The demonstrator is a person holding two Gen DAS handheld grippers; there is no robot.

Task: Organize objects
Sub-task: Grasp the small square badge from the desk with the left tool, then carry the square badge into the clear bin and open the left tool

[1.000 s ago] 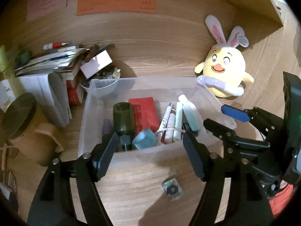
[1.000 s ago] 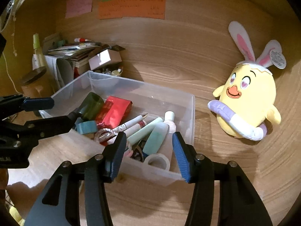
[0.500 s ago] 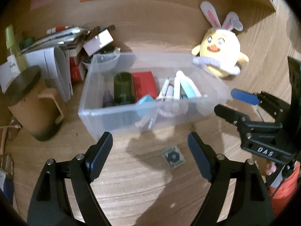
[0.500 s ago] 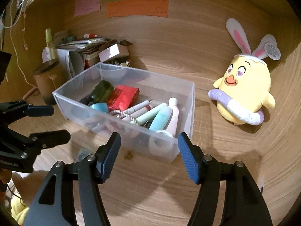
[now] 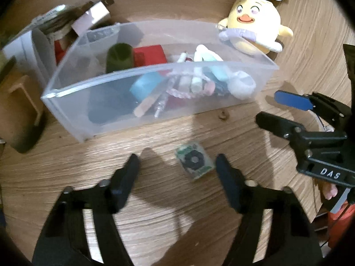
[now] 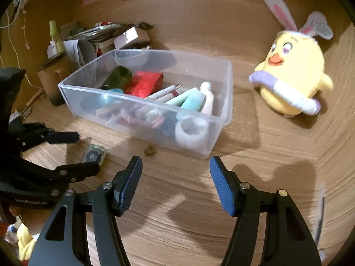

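Left hand-held gripper (image 5: 177,166): jaws closing, small packet (image 5: 194,162) on table (image 5: 155,199) between pads, unpinched. I'd centre before squeezing, then carry to bin (image 5: 137,102). Right hand-held gripper (image 6: 176,177): spread, empty.

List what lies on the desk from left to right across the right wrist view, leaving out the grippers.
Brown lidded mug → small square packet → clear plastic bin → yellow chick plush with bunny ears.
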